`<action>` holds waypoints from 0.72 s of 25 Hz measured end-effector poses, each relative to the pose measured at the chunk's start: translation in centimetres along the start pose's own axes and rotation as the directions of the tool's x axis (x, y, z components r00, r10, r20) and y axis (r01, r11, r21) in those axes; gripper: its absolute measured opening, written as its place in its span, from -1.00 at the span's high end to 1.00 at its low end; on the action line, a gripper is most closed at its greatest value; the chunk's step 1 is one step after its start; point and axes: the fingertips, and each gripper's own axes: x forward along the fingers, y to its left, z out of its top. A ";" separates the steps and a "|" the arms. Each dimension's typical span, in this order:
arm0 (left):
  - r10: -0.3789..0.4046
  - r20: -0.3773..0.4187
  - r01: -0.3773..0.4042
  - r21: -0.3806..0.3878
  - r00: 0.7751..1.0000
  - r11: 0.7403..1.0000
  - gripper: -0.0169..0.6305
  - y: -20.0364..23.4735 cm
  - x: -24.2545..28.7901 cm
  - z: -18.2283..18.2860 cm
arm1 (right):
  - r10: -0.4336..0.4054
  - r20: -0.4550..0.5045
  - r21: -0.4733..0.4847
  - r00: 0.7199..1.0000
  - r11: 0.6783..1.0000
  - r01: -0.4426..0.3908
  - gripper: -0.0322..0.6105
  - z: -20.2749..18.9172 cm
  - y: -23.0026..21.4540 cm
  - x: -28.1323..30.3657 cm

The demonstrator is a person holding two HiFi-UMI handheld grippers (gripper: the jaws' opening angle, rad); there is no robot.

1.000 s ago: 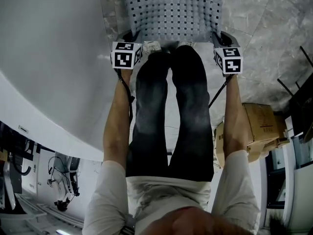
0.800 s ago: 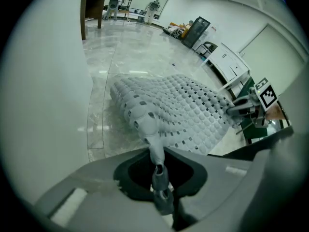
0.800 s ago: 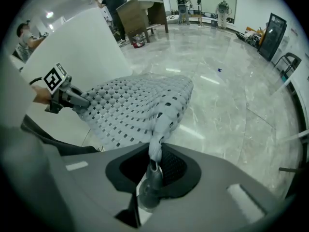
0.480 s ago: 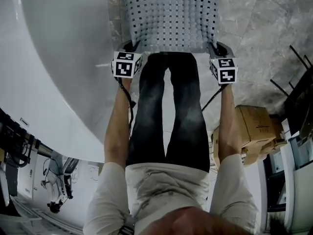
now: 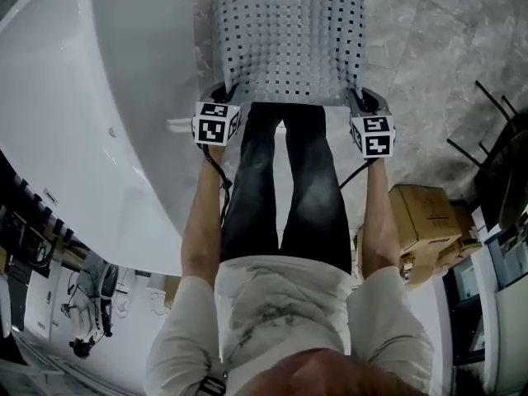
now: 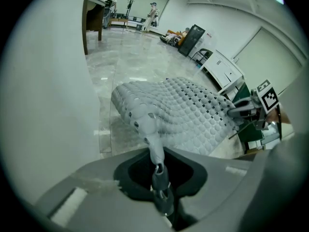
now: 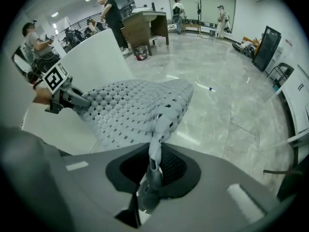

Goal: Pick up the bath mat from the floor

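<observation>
Jaws clamped tight on the bath mat (image 5: 289,40), one near corner in the left gripper (image 5: 225,91), the other in the right gripper (image 5: 360,97).
Raised higher than a second ago; now hanging stretched between both, beside the bathtub (image 5: 91,106), seemingly off the floor (image 5: 445,48), pickup nearly done.

White bathtub (image 5: 99,122), cardboard boxes (image 5: 421,217), grey marble floor (image 5: 429,48)
</observation>
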 end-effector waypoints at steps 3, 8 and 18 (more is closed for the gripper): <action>0.002 0.017 -0.002 -0.007 1.000 1.000 0.81 -0.8 -2.1 0.5 | -0.006 0.014 -0.003 1.000 1.000 0.006 0.74 0.7 0.4 -2.2; -0.002 0.036 0.002 -0.007 0.999 1.000 0.81 -1.9 -4.6 1.4 | -0.022 0.034 -0.015 0.999 1.000 0.023 0.75 1.9 0.8 -5.2; -0.009 0.075 0.008 0.007 0.997 1.000 0.81 -4.7 -10.6 3.7 | -0.045 0.068 -0.018 0.997 0.999 0.046 0.75 3.6 1.3 -11.7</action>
